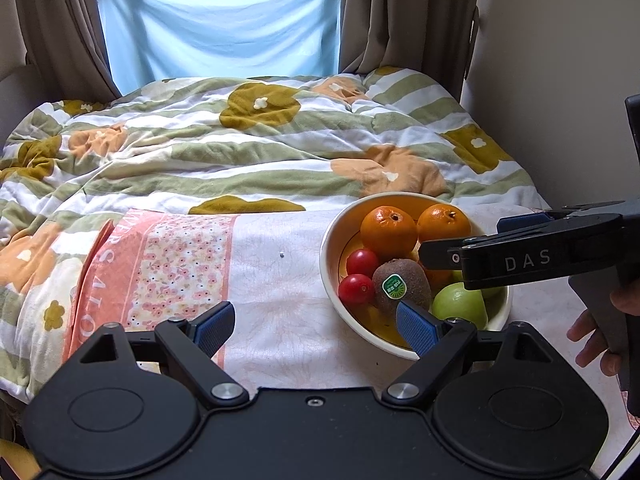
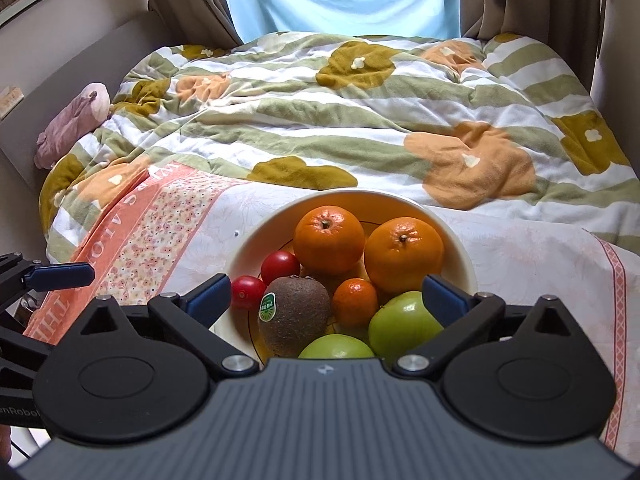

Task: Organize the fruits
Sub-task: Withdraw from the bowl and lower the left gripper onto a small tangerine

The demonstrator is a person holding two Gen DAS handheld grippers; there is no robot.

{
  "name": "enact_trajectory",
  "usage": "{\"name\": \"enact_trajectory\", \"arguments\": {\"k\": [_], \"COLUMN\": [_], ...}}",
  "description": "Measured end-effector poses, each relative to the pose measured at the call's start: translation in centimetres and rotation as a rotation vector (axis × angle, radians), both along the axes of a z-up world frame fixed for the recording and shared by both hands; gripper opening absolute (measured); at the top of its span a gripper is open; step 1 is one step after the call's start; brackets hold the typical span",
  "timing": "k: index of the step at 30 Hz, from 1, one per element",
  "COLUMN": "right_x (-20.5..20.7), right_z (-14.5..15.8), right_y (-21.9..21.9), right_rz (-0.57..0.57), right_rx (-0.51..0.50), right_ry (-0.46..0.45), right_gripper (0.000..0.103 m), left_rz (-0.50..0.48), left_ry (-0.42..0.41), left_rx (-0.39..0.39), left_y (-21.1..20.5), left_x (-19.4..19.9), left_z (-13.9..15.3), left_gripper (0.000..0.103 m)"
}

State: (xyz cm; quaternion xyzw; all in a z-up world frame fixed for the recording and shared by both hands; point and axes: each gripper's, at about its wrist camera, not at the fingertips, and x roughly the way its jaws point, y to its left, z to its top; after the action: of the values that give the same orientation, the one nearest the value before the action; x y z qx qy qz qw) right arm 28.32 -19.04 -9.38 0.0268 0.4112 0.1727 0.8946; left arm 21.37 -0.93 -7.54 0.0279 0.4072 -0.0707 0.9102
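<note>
A cream bowl [image 1: 330, 248] stands on a pale cloth on the bed. It holds two oranges [image 2: 329, 240], a small mandarin [image 2: 354, 301], two red tomatoes [image 2: 280, 266], a kiwi [image 2: 294, 312] with a green sticker, and two green apples [image 2: 402, 326]. My right gripper [image 2: 328, 298] hangs open just above the bowl's near side, its pads apart from the fruit. In the left wrist view one of its fingers [image 1: 444, 256] reaches over the bowl from the right. My left gripper [image 1: 316, 322] is open and empty over the cloth left of the bowl, its right pad in front of the near rim.
A pink floral cloth [image 1: 160, 264] lies left of the bowl. A rumpled flowered quilt [image 1: 240, 148] covers the bed behind. A plush toy [image 2: 72, 124] sits at the far left by the wall. Curtains [image 1: 224, 24] hang at the back. A hand [image 1: 592, 344] holds the right gripper's handle.
</note>
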Motion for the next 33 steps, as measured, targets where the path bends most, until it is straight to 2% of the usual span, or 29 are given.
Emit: {"name": "enact_trajectory", "arguments": {"k": [12,15,20,28,33], "right_x": [-3.9,-5.5,-8.4,-13.9,-16.2], "right_z": [4.6,5.3,6.3,6.2,4.6], "right_y": [-0.9,-1.3,-1.7,-2.4,-2.8], "right_rz": [-0.042,-0.067,-0.097,-0.180,-0.233], "right_rx": [0.006,0.006,-0.014,-0.048,-0.063], "right_ry": [-0.093,-0.117,-0.138,-0.143,-0.115], "right_gripper": [0.103,0.103,0.103,0.103,0.103], "left_rz": [0.003,-0.005,-0.002,-0.019,-0.039], "left_ry": [-0.102,-0.126,-0.157,-0.145,-0.110], "left_rx": [-0.003,-0.007,-0.003,-0.011,-0.017], "left_y": [1.1,1.3,1.8,2.9,3.2], "left_x": [-3.3,-4.3,-6.5,-10.0,-11.3], "left_z": [3.3,3.8,4.5,3.6,1.8], "left_gripper": [0.091,0.101,0.103,0.103,0.103]}}
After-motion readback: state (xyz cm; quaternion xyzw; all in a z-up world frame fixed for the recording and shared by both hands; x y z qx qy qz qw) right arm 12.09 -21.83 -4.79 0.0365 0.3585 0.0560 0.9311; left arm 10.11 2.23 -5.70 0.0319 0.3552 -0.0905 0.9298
